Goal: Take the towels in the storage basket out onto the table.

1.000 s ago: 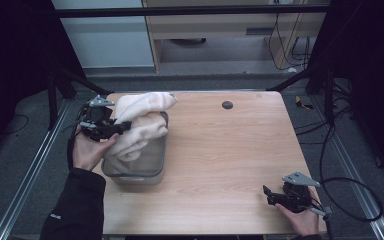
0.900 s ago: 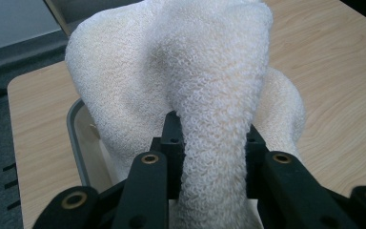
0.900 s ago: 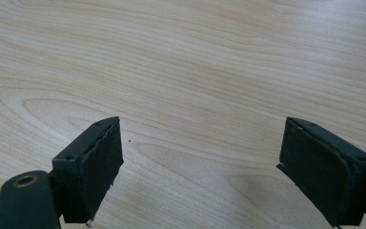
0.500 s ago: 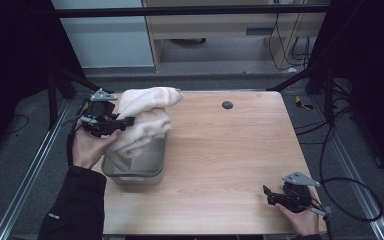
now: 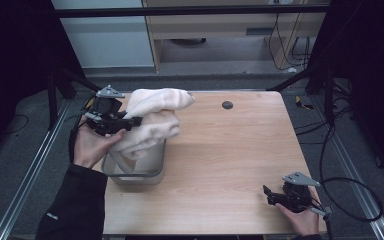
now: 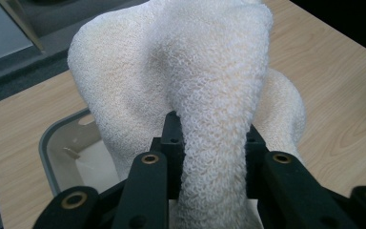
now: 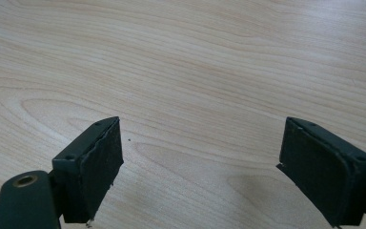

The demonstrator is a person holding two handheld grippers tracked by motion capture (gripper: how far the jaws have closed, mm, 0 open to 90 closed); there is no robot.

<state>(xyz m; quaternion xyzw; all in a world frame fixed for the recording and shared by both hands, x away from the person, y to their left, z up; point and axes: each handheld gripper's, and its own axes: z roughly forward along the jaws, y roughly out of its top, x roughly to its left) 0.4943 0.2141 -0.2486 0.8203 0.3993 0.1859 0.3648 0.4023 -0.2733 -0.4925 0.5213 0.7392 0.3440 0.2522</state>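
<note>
The left gripper (image 5: 130, 121) has risen since the earlier frame, and the towel (image 5: 152, 120) clamped in it has come up with it, more of its bulk now above the grey tub (image 5: 135, 175) at the table's (image 5: 240, 165) left edge. In the left gripper view the jaws pinch a thick fold of towel (image 6: 209, 119), with the tub's rim (image 6: 45, 143) below. The towel's lower end hangs into the tub, so the lift looks unfinished. The right gripper (image 5: 272, 195) rests near the table's front right corner, jaws wide and holding nothing.
</note>
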